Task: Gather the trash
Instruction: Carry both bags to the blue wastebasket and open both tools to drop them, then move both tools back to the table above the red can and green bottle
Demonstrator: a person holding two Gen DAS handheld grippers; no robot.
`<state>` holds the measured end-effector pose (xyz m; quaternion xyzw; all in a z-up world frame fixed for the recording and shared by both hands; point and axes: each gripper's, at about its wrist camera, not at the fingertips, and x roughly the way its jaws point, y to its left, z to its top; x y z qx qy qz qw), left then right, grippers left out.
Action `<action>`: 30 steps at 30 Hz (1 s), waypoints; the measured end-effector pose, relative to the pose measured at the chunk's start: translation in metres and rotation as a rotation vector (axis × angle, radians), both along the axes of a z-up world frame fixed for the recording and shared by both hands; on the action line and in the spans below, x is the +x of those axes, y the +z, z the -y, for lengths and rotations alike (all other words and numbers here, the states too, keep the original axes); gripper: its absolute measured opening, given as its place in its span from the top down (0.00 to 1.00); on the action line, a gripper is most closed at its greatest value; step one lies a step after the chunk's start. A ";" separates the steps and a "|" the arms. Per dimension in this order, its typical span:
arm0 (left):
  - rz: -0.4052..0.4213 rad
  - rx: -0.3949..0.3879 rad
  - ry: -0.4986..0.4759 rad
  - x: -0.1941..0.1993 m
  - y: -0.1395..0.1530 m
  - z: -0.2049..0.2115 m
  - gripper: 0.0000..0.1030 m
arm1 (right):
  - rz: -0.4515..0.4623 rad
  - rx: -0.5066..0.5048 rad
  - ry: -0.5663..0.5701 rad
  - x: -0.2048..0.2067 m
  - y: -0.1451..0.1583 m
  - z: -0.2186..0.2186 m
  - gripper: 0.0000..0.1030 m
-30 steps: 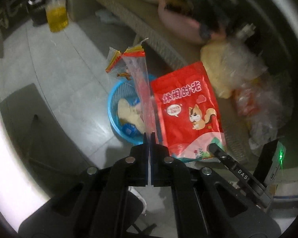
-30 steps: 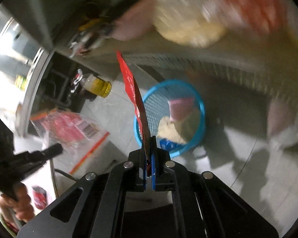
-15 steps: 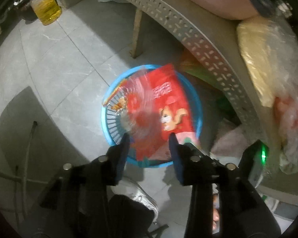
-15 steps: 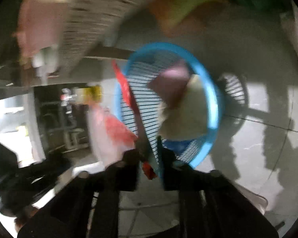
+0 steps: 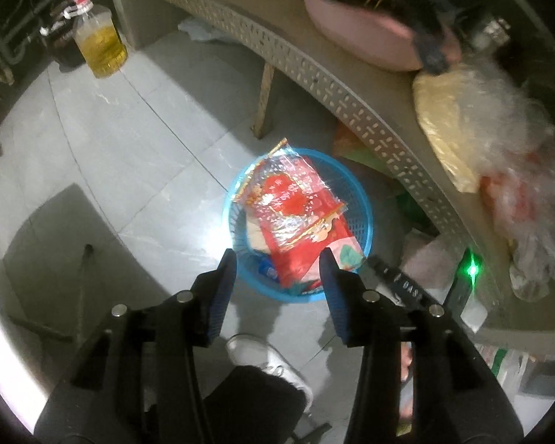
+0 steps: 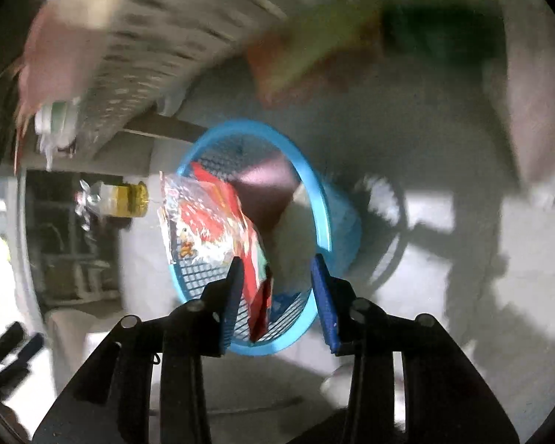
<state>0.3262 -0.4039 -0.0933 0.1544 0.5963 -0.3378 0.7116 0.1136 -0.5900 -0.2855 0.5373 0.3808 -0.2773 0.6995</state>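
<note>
The blue basket (image 5: 366,218) is moulded plastic with an open lattice wall and a smooth, faintly shiny rim. On top of it lies a clear wrapper (image 5: 277,185) of thin crinkled film that throws back white glints, over a red snack bag (image 5: 307,255) of glossy printed foil-like plastic. The floor (image 5: 103,137) is pale grey tile, smooth with a dull sheen and thin grout lines. The counter (image 5: 314,74) has a matt beige edge pierced with rows of small slots. The oil bottle (image 5: 101,46) is transparent plastic. The left claw (image 5: 278,283) is matt black plastic with ribbed blue pads (image 5: 222,292) and bright metal screw heads.
</note>
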 end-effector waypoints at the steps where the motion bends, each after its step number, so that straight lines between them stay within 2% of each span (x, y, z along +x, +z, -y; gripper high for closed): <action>1: 0.022 -0.008 -0.008 -0.001 0.012 -0.012 0.57 | -0.003 -0.070 0.056 0.011 0.013 -0.005 0.67; 5: 0.104 -0.048 -0.008 -0.006 0.063 -0.064 0.57 | -0.051 -0.223 0.291 0.071 0.029 -0.025 0.73; 7: 0.138 -0.070 -0.002 -0.011 0.089 -0.097 0.57 | -0.111 -0.257 0.405 0.111 0.015 -0.033 0.76; 9: 0.164 -0.077 0.018 -0.016 0.109 -0.132 0.57 | -0.196 -0.272 0.471 0.146 -0.011 -0.033 0.83; 13: 0.178 -0.073 0.084 -0.026 0.136 -0.199 0.57 | -0.345 -0.224 0.529 0.191 -0.067 -0.023 0.92; 15: 0.189 -0.062 0.132 -0.030 0.143 -0.230 0.57 | -0.428 -0.180 0.545 0.209 -0.097 -0.018 0.94; 17: 0.195 -0.057 0.180 -0.035 0.147 -0.255 0.57 | -0.463 -0.160 0.564 0.218 -0.113 -0.017 0.94; 19: 0.199 -0.052 0.238 -0.041 0.150 -0.282 0.57 | -0.493 -0.165 0.574 0.229 -0.124 -0.016 0.95; 24: 0.208 -0.032 0.330 -0.044 0.147 -0.321 0.57 | -0.549 -0.155 0.586 0.250 -0.145 -0.015 0.95; 30: 0.227 -0.026 0.382 -0.044 0.147 -0.342 0.57 | -0.576 -0.145 0.570 0.271 -0.161 -0.018 0.95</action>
